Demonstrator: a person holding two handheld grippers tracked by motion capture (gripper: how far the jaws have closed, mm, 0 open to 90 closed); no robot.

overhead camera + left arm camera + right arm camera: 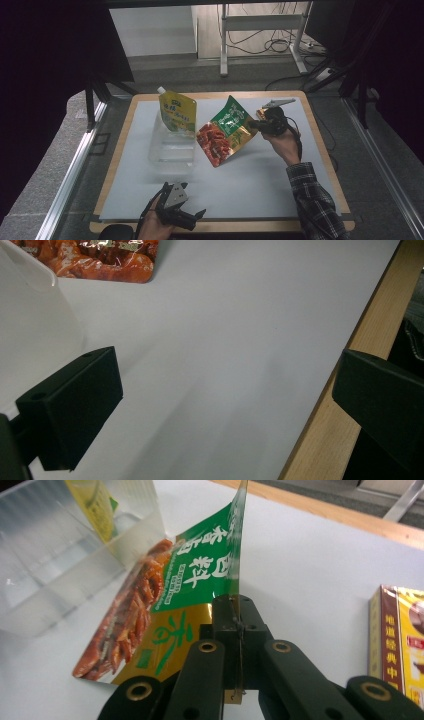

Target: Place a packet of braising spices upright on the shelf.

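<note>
right tongs (239,625) are clamped on the snack bag (226,131) edge, hanging over the tabletop (260,175) next to the clear bin (170,147), left tongs (186,216) open n idle, so imo lift it higher b4 swinging over the rim.

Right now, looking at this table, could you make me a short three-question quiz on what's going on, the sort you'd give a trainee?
1. True or false: the right gripper is shut on an edge of the green and red packet.
2. Where does the yellow pouch stand? A) flat on the table B) in the clear plastic box C) in the left gripper
3. Fill in: the left gripper's jaws are ____, with nothing between them.

Key: 1 true; 2 B; 3 open
</note>
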